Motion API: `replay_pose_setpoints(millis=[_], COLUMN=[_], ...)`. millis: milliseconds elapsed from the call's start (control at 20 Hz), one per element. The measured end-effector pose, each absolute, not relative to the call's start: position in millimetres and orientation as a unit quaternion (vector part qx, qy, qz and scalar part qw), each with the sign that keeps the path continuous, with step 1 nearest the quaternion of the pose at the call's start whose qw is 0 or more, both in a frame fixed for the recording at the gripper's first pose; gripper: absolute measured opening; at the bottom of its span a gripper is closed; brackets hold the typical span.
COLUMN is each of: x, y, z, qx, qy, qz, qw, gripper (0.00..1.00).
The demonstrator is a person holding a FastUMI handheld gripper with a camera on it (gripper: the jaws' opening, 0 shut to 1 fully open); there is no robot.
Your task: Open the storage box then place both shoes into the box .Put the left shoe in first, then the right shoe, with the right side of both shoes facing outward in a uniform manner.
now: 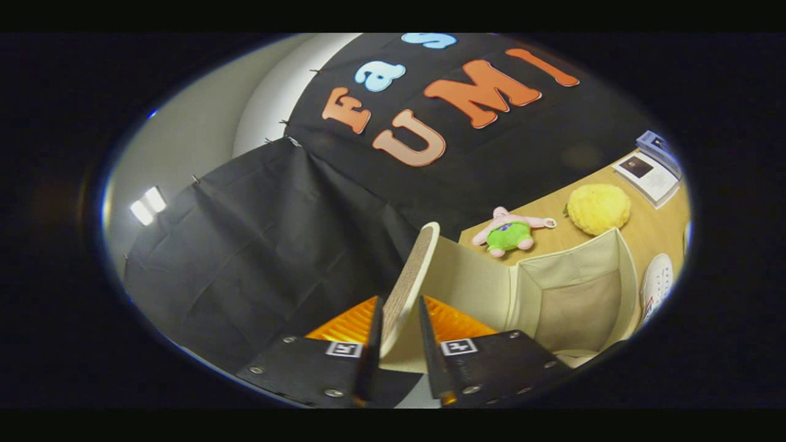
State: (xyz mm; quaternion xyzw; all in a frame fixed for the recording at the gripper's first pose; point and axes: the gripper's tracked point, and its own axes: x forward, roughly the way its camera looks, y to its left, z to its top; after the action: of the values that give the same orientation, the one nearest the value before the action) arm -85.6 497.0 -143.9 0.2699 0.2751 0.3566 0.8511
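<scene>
Gripping shoe (pixel 410 282) in tongs (pixel 399 331), box (pixel 577 288) open

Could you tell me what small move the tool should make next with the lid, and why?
Probably swing the lid further back and let go: the tool grips its raised edge, the storage box already stands open, and a white shoe waits beside it on the table.

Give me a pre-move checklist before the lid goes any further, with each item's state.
1. Gripper fingers closed on the lid edge: ok.
2. Lid lifted clear of the storage box opening: ok.
3. Box interior free of objects: ok as far as seen; the bottom is partly hidden.
4. White shoe beside the box, within reach: ok.
5. Second shoe located: cannot tell.
6. Plush toy clear of the box: ok.
</scene>
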Motion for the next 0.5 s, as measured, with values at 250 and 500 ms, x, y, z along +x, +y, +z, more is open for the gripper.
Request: replay_pose_setpoints(millis=[250, 500], x=[-73.0, -51.0], y=[467.7, 410.8], z=[-155.0, -158.8], qx=[0.227, 0.190], qy=[0.258, 0.227], qz=[0.307, 0.243], qw=[0.887, 0.924], gripper=[0.98, 0.98])
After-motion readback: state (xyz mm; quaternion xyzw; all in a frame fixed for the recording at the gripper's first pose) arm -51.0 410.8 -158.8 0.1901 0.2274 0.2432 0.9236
